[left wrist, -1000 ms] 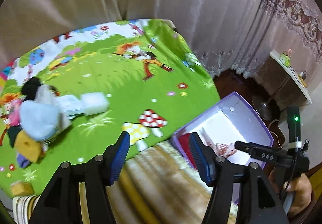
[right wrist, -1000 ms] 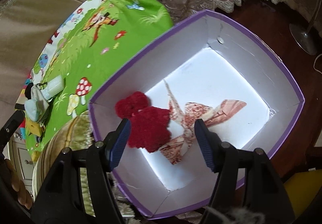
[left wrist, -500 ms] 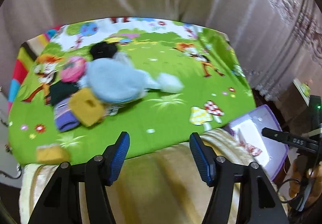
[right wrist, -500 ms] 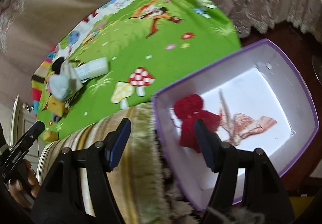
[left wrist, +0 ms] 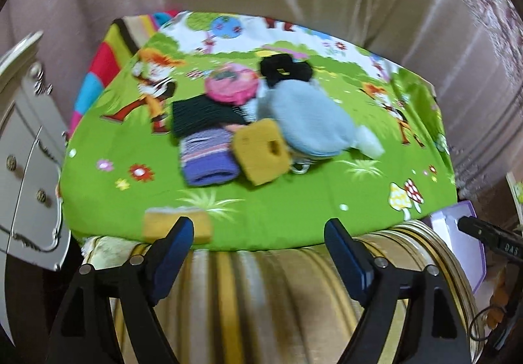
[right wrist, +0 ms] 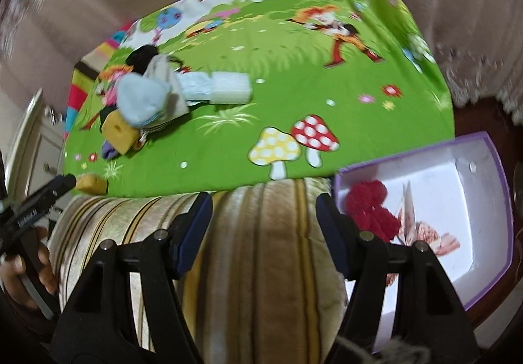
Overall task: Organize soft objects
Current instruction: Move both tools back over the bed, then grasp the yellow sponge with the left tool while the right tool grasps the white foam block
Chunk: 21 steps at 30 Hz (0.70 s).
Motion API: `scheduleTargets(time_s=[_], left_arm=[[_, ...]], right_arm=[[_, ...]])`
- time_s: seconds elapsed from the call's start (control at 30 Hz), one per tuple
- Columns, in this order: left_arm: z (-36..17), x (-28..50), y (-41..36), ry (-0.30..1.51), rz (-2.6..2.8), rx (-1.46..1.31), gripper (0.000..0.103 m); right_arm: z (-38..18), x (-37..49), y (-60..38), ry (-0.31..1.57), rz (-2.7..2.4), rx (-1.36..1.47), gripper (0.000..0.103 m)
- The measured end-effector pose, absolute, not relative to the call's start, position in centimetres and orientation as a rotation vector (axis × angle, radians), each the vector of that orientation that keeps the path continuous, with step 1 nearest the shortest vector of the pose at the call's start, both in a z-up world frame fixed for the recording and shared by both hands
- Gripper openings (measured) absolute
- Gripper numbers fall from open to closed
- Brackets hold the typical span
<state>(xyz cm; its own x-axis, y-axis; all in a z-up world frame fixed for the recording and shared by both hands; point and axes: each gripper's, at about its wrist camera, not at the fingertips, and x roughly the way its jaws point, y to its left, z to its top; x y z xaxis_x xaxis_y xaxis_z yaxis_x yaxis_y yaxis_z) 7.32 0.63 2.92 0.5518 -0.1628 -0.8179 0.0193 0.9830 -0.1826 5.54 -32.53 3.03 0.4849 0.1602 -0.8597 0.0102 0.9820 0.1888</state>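
step: reaching for next soft item | left gripper [left wrist: 258, 252] jaws opening, empty | right gripper [right wrist: 263, 223] jaws apart, empty | next: lower left onto yellow sponge [left wrist: 261, 151] at 12 o'clock, carry to purple box [right wrist: 457, 216]

Each tool is black plastic with two angled arms that widen toward the camera, round silver screws at the joints and flat dark-blue pads on the inner finger faces: the left tool [left wrist: 258, 249] and the right tool [right wrist: 263, 220] look alike. White lettering marks the left tool's body.
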Motion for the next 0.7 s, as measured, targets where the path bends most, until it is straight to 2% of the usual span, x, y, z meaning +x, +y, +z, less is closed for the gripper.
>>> scheduleTargets(time_s=[0.23, 0.53, 0.7], left_arm=[[0.5, 8.5, 3.8, 1.076, -0.046, -0.245, 0.084], [-1.6, 10.6, 5.2, 1.178, 0.011, -0.237, 0.085], [-2.6, 11.5, 5.8, 1.198, 0.032, -0.230, 0.090]], right_arm=[[3.4, 7.0, -29.1, 1.047, 0.135, 0.083, 0.070], [2.8, 10.0, -27.2, 1.060, 0.166, 0.053, 0.076], [2.5, 11.6, -27.3, 1.059, 0.153, 0.028, 0.079]])
